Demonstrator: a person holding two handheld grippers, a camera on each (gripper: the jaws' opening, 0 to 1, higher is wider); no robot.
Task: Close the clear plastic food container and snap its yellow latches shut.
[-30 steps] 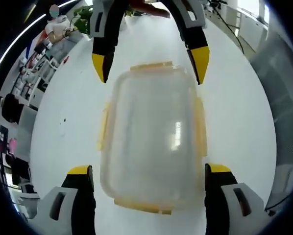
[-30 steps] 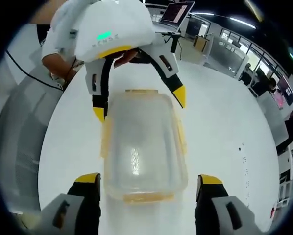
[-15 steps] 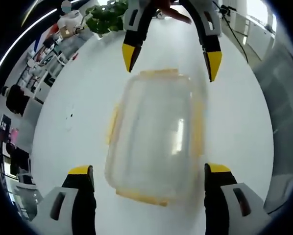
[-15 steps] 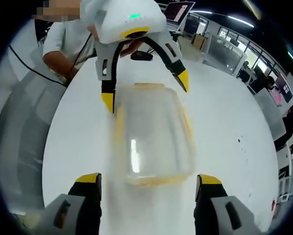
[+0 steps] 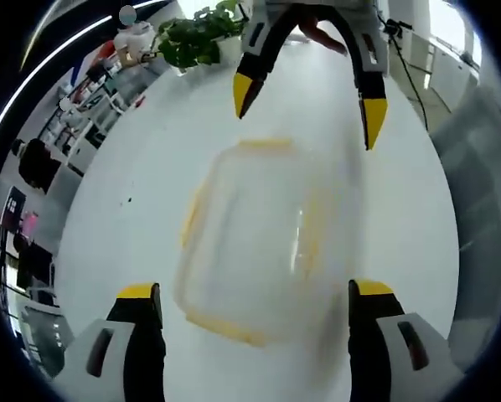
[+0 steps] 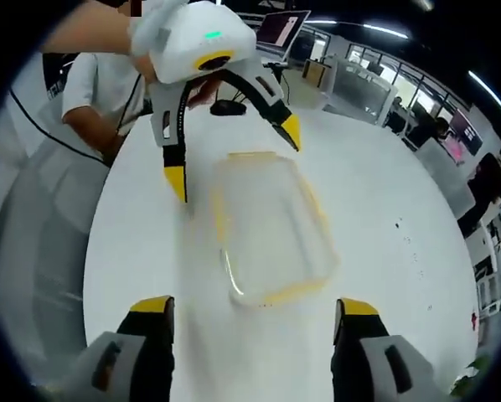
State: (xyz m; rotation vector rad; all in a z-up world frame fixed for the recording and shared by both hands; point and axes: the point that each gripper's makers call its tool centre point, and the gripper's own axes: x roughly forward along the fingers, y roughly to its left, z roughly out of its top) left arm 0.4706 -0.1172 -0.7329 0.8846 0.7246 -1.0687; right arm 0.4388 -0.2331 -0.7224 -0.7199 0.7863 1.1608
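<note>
Left gripper view: one clear container point(image 5: 263, 239) with yellow latches lay lid-on on the white table point(image 5: 142, 176), blurred, contents not discernible. Left gripper point(image 5: 255, 293) jaws wide, flanking its near end, no contact. Right gripper point(image 5: 309, 100) beyond the far end, jaws wide. One plant point(image 5: 196, 38) at the table's far edge.

Right gripper view: container point(image 6: 271, 230) centred on table point(image 6: 384, 193), between both grippers. Right gripper point(image 6: 250, 306) spread wide, holding nothing. Left gripper point(image 6: 229, 155) wide at the far end. Office desks behind.

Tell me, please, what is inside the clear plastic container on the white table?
Nothing shows inside the clear container: the white table reads through its lid and walls. Motion blur could hide something small.
</note>
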